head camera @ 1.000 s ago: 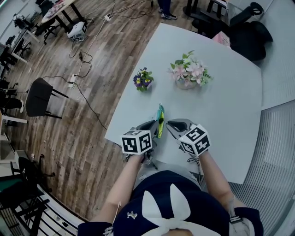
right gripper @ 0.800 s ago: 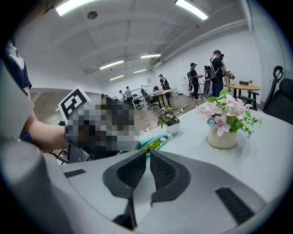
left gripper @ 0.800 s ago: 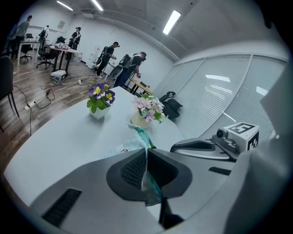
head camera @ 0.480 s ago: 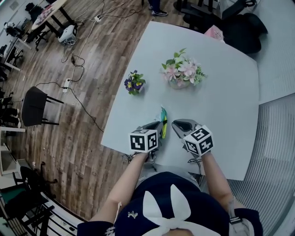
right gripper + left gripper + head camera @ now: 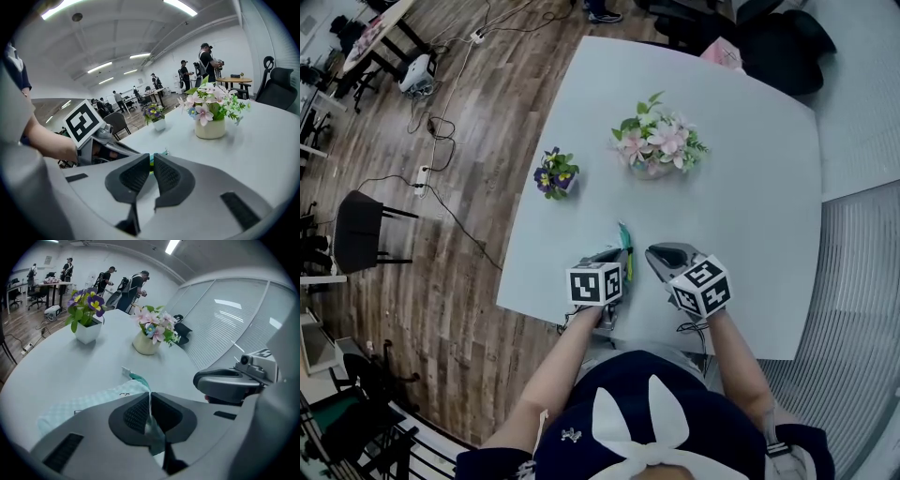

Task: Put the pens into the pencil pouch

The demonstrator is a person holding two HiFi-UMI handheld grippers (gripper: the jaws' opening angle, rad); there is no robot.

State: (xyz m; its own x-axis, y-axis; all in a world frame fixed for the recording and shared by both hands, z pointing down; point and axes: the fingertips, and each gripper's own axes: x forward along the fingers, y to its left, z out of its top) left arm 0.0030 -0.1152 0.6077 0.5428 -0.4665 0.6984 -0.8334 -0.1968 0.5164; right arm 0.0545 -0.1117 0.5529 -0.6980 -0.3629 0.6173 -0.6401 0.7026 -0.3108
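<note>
The mint-green pencil pouch (image 5: 625,247) hangs edge-on just over the table (image 5: 750,216) between my two grippers, with a bit of yellow showing in it. My left gripper (image 5: 614,255) is shut on a fold of the pouch's fabric. In the left gripper view (image 5: 149,404) the checked cloth (image 5: 89,404) spreads to the left and a teal tab (image 5: 136,377) sticks out. My right gripper (image 5: 652,253) sits just right of the pouch. Its jaws (image 5: 151,161) are closed to a thin slit and I see nothing between them. Only the pouch's green edge (image 5: 164,152) shows beyond them. No loose pens are in view.
A pot of pink flowers (image 5: 656,148) and a small pot of purple flowers (image 5: 553,173) stand farther back on the table. The table's near edge lies just below the grippers. Chairs and cables are on the wooden floor at left. People stand far off in the room.
Both grippers have sunk a little toward the table and drawn slightly nearer its front edge, the pouch going with them. The jaws look the same.
</note>
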